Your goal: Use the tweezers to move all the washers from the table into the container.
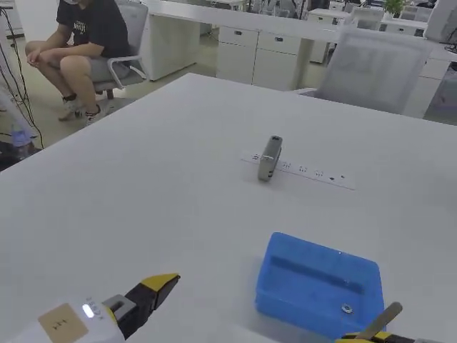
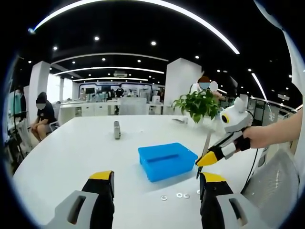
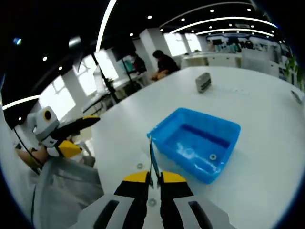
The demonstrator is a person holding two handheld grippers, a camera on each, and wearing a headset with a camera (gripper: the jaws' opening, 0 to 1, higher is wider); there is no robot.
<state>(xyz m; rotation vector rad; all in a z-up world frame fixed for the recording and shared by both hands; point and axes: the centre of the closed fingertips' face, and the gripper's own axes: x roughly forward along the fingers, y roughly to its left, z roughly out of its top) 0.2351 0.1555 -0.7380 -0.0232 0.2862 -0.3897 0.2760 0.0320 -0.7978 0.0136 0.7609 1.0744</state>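
A blue container (image 1: 318, 286) sits near the table's front edge with one washer (image 1: 346, 309) inside, also seen as the washer (image 3: 212, 156) in the right gripper view. My right gripper (image 3: 152, 179) is shut on thin metal tweezers (image 3: 151, 160), whose tips hang just short of the container's near rim (image 3: 157, 138). Three loose washers (image 2: 179, 195) lie on the table in front of the container (image 2: 167, 160). My left gripper (image 2: 155, 191) is open with nothing in it, left of the container at the table's front (image 1: 168, 282).
A small silver device (image 1: 269, 157) stands on a white power strip (image 1: 307, 170) mid-table. A person (image 1: 78, 43) sits on a chair at the far left. A grey chair (image 1: 371, 68) stands behind the table. A potted plant (image 2: 198, 105) is at the far end.
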